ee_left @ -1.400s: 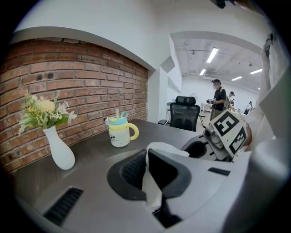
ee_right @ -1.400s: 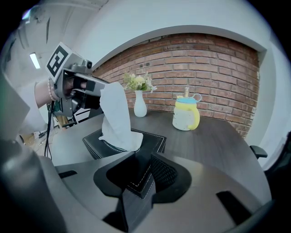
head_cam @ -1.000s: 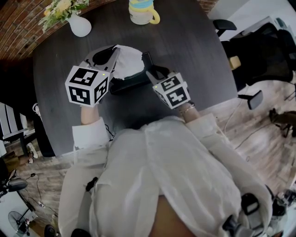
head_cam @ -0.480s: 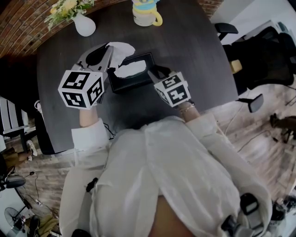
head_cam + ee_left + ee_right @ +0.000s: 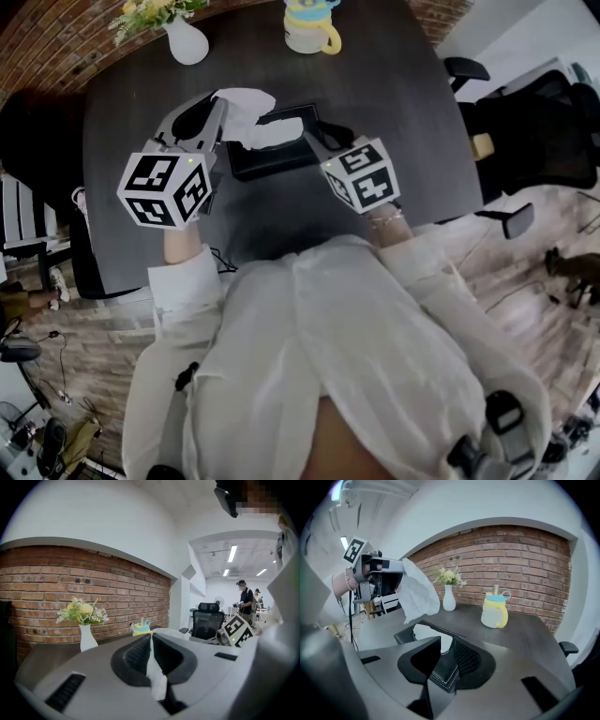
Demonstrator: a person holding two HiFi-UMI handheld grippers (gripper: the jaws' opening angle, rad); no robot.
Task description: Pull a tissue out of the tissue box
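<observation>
White tissue (image 5: pixel 246 101) hangs at the head view's upper left, pinched in the tight-shut left gripper (image 5: pixel 221 105) to draw it off the box (image 5: pixel 274 161), whose corner sits between the closing jaws of the right gripper (image 5: pixel 443 660), probably for steadying.

Office: swivel chairs (image 5: pixel 532 131), brick wall (image 5: pixel 511 550)
</observation>
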